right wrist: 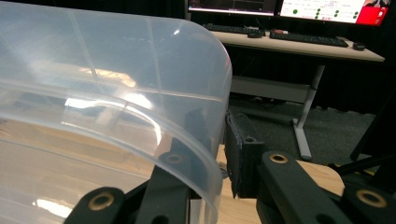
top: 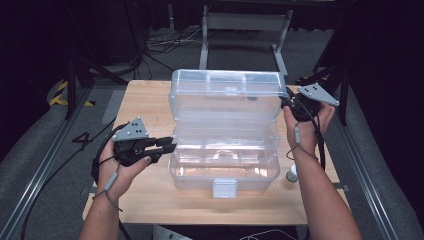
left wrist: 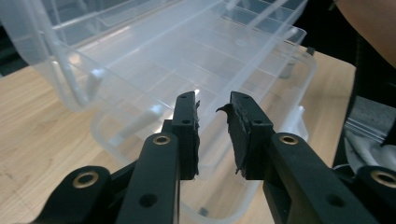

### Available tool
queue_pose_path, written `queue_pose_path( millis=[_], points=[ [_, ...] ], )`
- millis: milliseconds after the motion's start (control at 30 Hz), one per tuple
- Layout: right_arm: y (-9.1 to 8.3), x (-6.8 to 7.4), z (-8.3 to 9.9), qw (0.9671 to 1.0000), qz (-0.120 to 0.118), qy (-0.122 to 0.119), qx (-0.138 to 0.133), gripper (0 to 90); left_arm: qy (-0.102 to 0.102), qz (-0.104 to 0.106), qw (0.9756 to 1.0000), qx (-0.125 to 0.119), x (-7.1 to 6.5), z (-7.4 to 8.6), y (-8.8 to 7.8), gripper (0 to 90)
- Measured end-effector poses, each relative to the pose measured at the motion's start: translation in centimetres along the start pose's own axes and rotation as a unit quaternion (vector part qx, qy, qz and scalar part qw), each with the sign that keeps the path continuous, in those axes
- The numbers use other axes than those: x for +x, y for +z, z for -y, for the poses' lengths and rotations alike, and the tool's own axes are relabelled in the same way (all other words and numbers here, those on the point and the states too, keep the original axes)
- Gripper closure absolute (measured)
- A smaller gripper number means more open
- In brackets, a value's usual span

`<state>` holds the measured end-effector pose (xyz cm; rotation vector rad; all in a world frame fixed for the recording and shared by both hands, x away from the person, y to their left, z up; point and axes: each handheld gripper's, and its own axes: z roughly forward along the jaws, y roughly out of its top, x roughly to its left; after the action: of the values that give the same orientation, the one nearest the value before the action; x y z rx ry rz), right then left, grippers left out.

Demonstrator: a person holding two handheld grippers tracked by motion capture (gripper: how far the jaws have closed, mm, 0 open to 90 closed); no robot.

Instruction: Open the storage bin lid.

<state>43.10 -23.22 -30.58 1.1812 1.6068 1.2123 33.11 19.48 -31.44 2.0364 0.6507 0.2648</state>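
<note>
Clear plastic organiser box (top: pixel 223 165) stands open: right gripper (top: pixel 289 106) pinches its lid (top: pixel 225 95), left gripper (top: pixel 170 145) released, closing lid seems next.

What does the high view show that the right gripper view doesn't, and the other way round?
High view: the clear box's base with its front latch, the left claw open beside it, a small bottle. Right gripper view: a desk with monitors and keyboards behind. Both: the raised lid, the right claw clamped on its edge.
</note>
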Motion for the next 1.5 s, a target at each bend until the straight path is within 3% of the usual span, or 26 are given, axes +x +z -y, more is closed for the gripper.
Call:
queue_pose_path(
  millis=[167,300,400,533,567,600,700,1067,1167,1300,1400,1500],
  points=[
    [0.5,-0.2,-0.3,0.9999,-0.005,0.006,0.009,79.0,0.017,0.030,0.9989,0.033,-0.8,0.1,0.4,70.1],
    [0.7,-0.4,-0.5,0.9999,-0.009,0.006,0.013,78.7,0.016,0.053,0.9972,0.050,-0.9,0.3,1.0,68.8],
    [0.9,-0.6,-0.6,0.9997,-0.016,0.008,0.017,78.2,0.028,0.067,0.9945,0.076,-0.9,0.7,2.1,68.0],
    [1.0,-0.8,-0.7,0.9995,-0.022,0.011,0.019,77.7,0.033,0.083,0.9920,0.089,-1.1,0.9,2.9,66.9],
    [1.0,-0.8,-0.7,0.9995,-0.024,0.012,0.018,77.7,0.041,0.093,0.9895,0.103,-1.1,1.0,3.5,66.1],
    [1.1,-0.8,-0.7,0.9994,-0.024,0.011,0.020,77.6,0.041,0.093,0.9895,0.103,-1.1,1.0,3.5,65.3],
    [1.1,-0.9,-0.7,0.9994,-0.025,0.013,0.020,77.4,0.048,0.103,0.9859,0.123,-1.1,1.4,4.4,64.4],
    [1.3,-1.0,-0.8,0.9992,-0.030,0.017,0.023,76.9,0.045,0.125,0.9781,0.160,-1.1,2.4,7.3,64.1],
    [1.5,-1.1,-0.9,0.9990,-0.031,0.020,0.025,76.9,0.057,0.125,0.9738,0.181,-1.2,2.7,8.1,63.8],
    [1.6,-1.3,-0.9,0.9988,-0.035,0.024,0.024,76.7,0.058,0.129,0.9715,0.191,-1.2,2.8,8.4,63.8],
    [1.6,-1.3,-0.9,0.9988,-0.035,0.023,0.025,76.6,0.053,0.139,0.9710,0.187,-1.2,3.0,8.6,63.9],
    [1.7,-1.3,-1.0,0.9988,-0.035,0.021,0.027,76.6,0.051,0.144,0.9687,0.196,-1.0,3.4,9.1,64.1]
  ],
)
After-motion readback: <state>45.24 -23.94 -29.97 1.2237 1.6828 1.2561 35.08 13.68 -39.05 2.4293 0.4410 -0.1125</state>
